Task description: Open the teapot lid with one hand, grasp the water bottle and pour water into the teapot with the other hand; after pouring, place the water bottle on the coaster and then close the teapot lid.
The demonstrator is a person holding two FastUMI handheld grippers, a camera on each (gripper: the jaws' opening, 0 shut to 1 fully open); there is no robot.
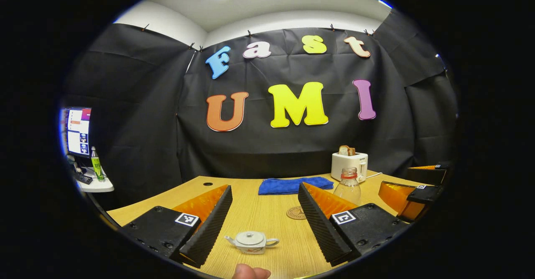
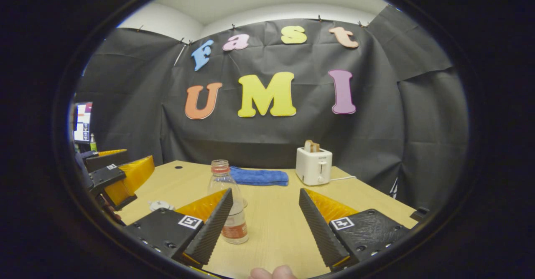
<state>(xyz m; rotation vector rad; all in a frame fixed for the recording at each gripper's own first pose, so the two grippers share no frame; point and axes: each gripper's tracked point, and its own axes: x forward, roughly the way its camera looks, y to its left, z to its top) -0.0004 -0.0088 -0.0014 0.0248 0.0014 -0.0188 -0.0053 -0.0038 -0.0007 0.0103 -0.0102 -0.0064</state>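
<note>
monitor (image 1: 78,131): way off on the left edge of the left gripper view, sitting on a small white side shelf (image 1: 97,185) with a green bottle (image 1: 97,164) just beside it
left gripper (image 1: 264,216): fingers spread wide, nothing between them but air; a fingertip of the person's hand (image 1: 250,273) pokes in at the bottom. You can also spot this gripper at the left edge of the right gripper view
teapot (image 1: 251,242): small and white, lid still on, standing upright on the table (image 1: 267,212), low in the left gripper view in the gap between the fingers, not touching either one
coaster (image 1: 296,212): round and brownish, flat on the table past the teapot, partly tucked behind the right-hand finger in the left gripper view
blue cloth (image 1: 294,185): lying flat near the far edge of the table
water bottle (image 2: 228,201): clear plastic, no cap on, standing upright. In the right gripper view it's just beside the left-hand finger, which covers part of it; can't tell if they touch. In the left gripper view it stands behind the coaster
right gripper (image 2: 265,220): also wide open, holding nothing, bottle off to its left side rather than between the fingers
toaster (image 2: 314,166): white, toast sticking out the top, back right of the table near the black cloth wall, cord trailing off to the right
</note>
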